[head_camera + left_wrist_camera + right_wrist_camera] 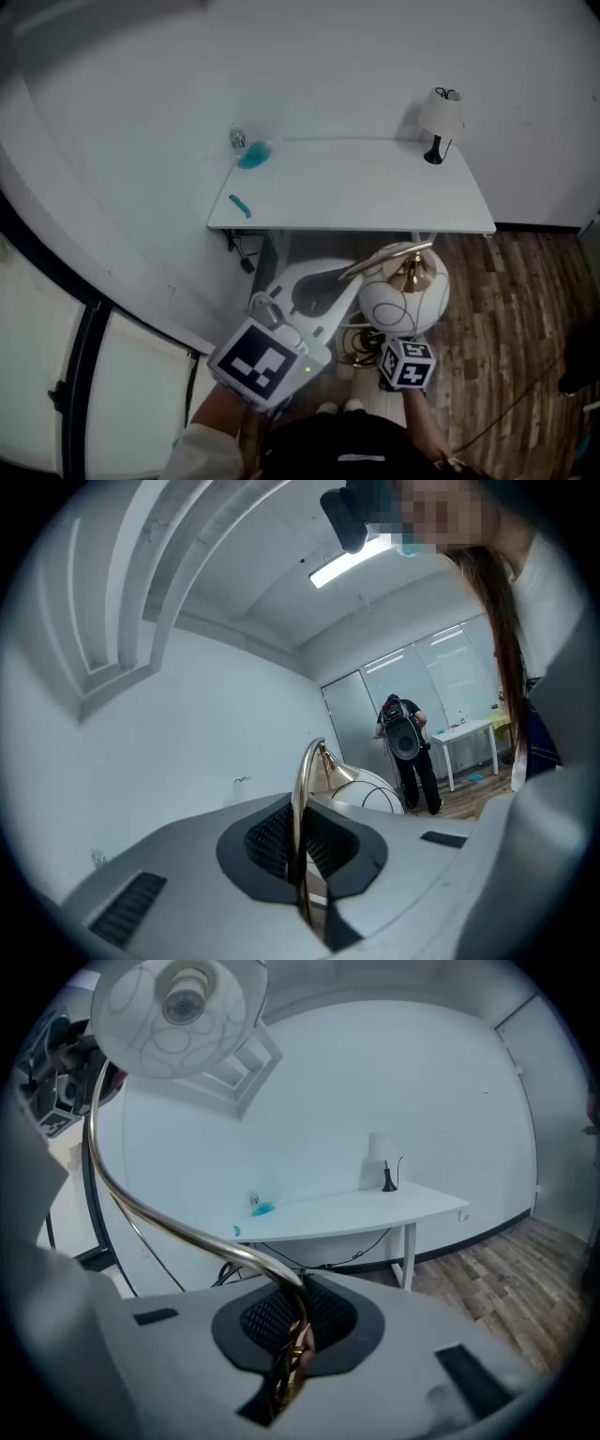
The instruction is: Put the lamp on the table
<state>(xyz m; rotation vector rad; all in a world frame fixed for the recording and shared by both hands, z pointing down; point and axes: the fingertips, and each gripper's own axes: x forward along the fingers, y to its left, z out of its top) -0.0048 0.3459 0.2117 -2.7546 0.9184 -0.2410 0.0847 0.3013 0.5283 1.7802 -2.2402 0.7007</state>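
The lamp has a curved brass arm [150, 1213] and a white globe shade [405, 295] with thin ring lines. I hold it in front of me, above the wooden floor and short of the white table [356, 202]. My left gripper [302, 855] is shut on the brass arm, which runs up between its jaws toward the shade [370, 794]. My right gripper [292, 1340] is shut on the arm lower down, and the shade [178, 1012] hangs high at the upper left of its view. In the head view the right gripper's marker cube [408, 364] sits just below the shade, which hides its jaws.
A small table lamp [441, 122] stands at the table's far right corner. A teal thing [253, 155] and a small teal piece [240, 206] lie at its left end. Cables [242, 251] hang under the table. Another person [408, 752] stands far back in the room.
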